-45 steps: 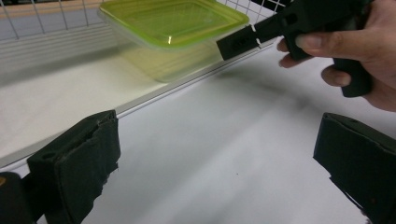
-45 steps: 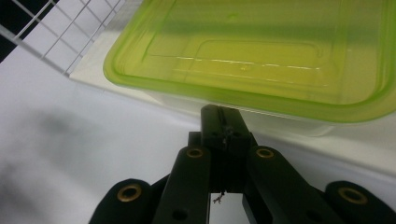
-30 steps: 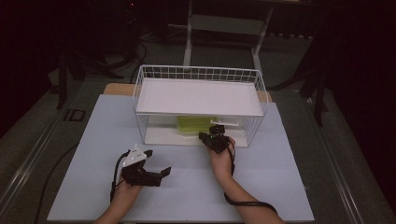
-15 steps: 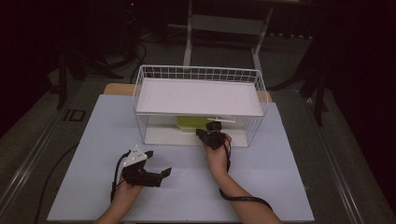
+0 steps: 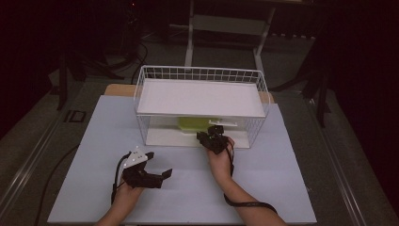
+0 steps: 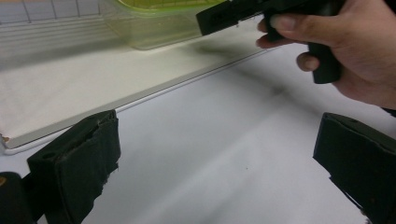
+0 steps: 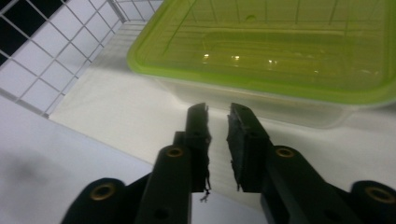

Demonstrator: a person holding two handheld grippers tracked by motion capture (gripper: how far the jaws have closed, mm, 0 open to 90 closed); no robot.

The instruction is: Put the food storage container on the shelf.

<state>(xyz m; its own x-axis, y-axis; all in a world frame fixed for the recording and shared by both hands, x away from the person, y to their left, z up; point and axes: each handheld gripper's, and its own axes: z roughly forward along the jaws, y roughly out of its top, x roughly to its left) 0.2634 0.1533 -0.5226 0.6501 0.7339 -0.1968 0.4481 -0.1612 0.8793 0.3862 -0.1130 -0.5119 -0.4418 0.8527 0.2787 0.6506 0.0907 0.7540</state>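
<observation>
Facing green container (image 7: pixel 280 51) under wire shelf (image 5: pixel 200 96): right tongs (image 7: pixel 218 112) near-closed, empty; left tongs (image 6: pixel 215 158) wide, empty.

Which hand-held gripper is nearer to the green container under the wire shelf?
Right. The right hand-held gripper points at the green container from just in front of it, jaws nearly closed and empty. The left hand-held gripper sits open on the table, well back.
</observation>
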